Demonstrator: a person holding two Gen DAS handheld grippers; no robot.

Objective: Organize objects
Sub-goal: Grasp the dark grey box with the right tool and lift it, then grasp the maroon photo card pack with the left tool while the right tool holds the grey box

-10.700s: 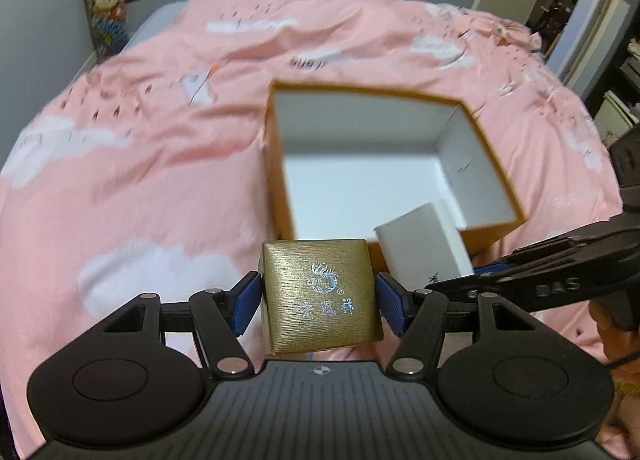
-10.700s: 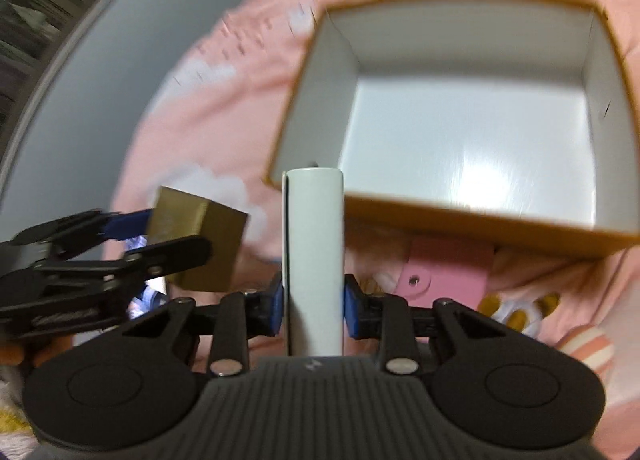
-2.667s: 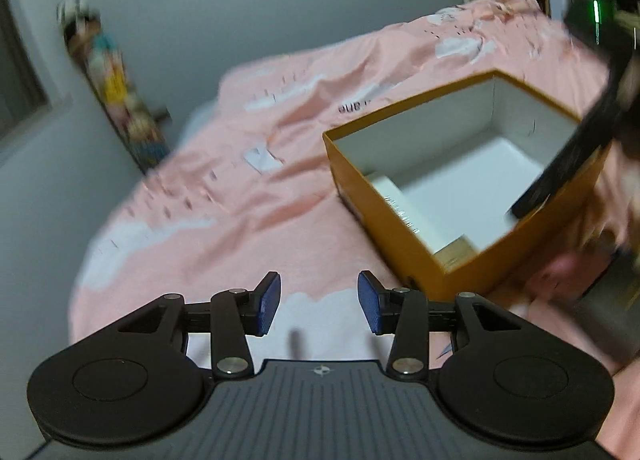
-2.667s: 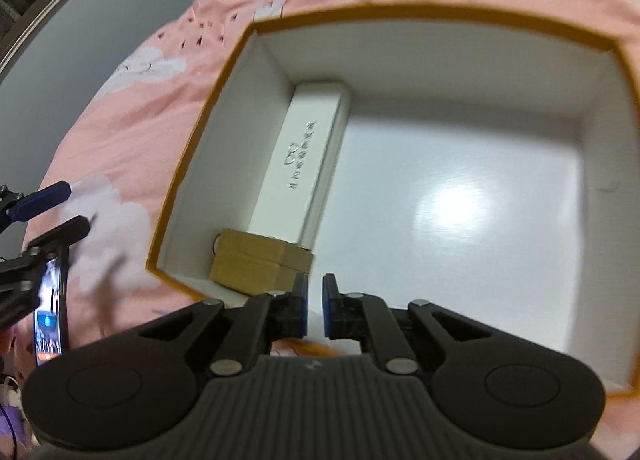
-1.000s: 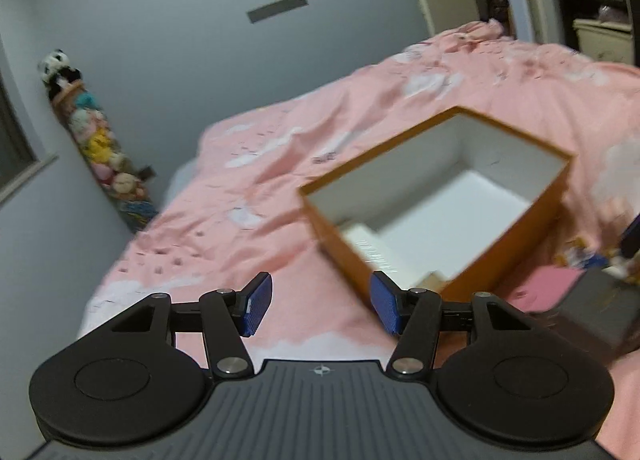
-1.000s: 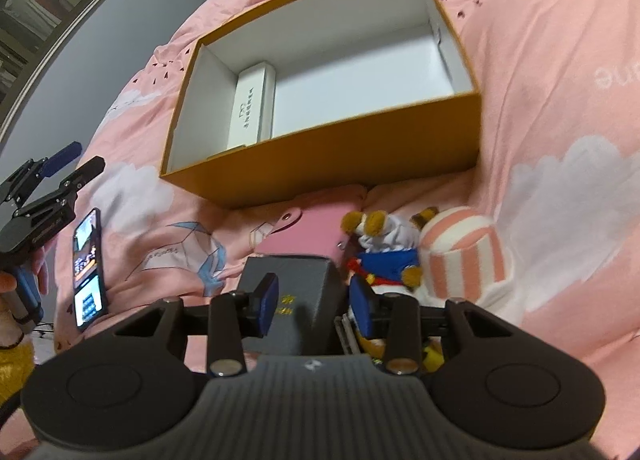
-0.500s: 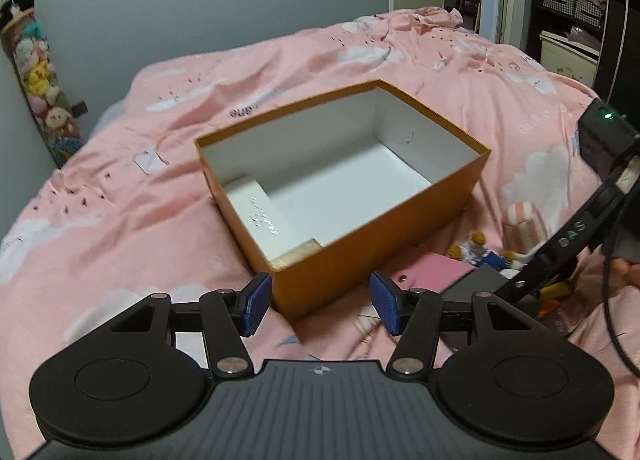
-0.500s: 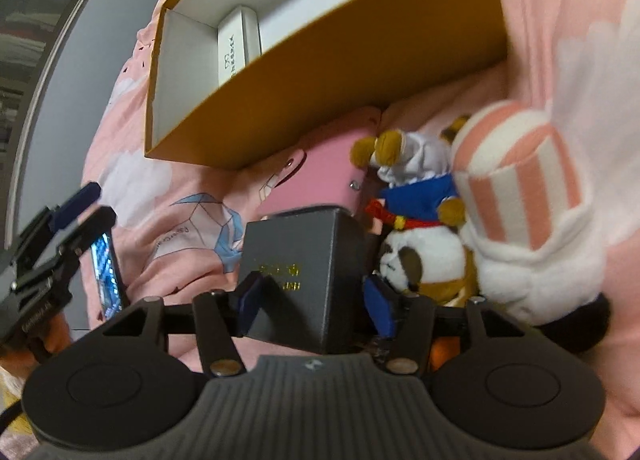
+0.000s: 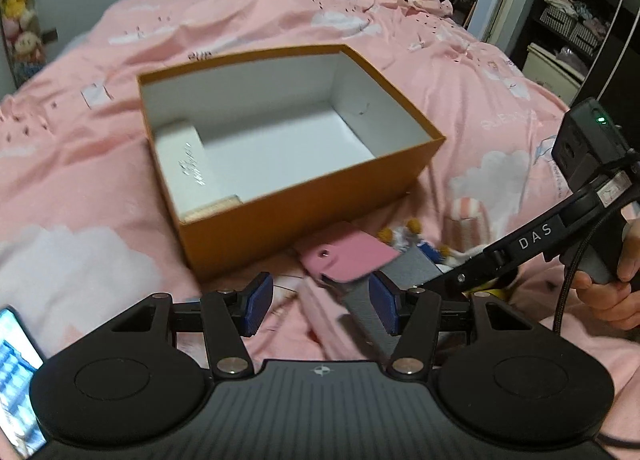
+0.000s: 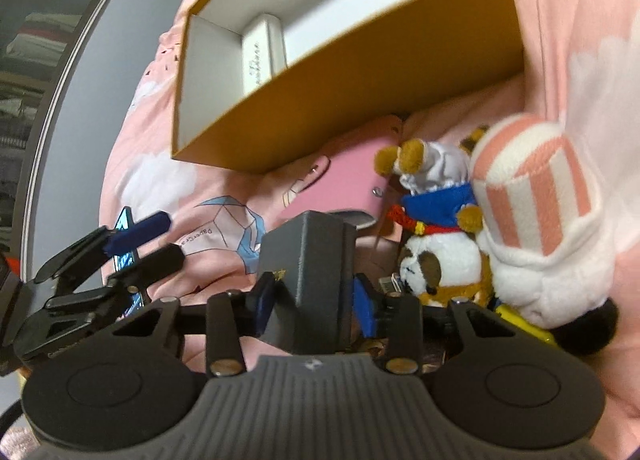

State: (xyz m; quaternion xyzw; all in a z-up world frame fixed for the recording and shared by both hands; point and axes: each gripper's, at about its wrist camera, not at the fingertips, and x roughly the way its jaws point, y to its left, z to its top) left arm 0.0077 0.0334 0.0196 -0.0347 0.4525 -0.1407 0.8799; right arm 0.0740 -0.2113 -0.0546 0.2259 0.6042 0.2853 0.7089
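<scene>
An open orange box (image 9: 312, 215) with a white inside lies on the pink bedspread; it also shows in the right wrist view (image 10: 360, 91). A long white box (image 9: 188, 167) and a gold box (image 9: 212, 209) lie inside along its left wall. My right gripper (image 10: 314, 300) has its fingers around a dark grey box (image 10: 312, 256) with gold print; the pads look close to its sides. The grey box also shows in the left wrist view (image 9: 416, 266). My left gripper (image 9: 320, 302) is open and empty, just in front of a pink case (image 9: 352, 256).
Plush toys lie right of the grey box: a striped pink-and-white one (image 10: 536, 195), a bear in blue (image 10: 432, 187) and a panda (image 10: 432, 268). A lit phone (image 9: 16, 372) lies at the left on the bedspread. Dark shelving stands at the far right.
My right gripper has pushed forward over the grey box, fingers narrowing around it. My left gripper has moved right and down toward the pink case, still open.
</scene>
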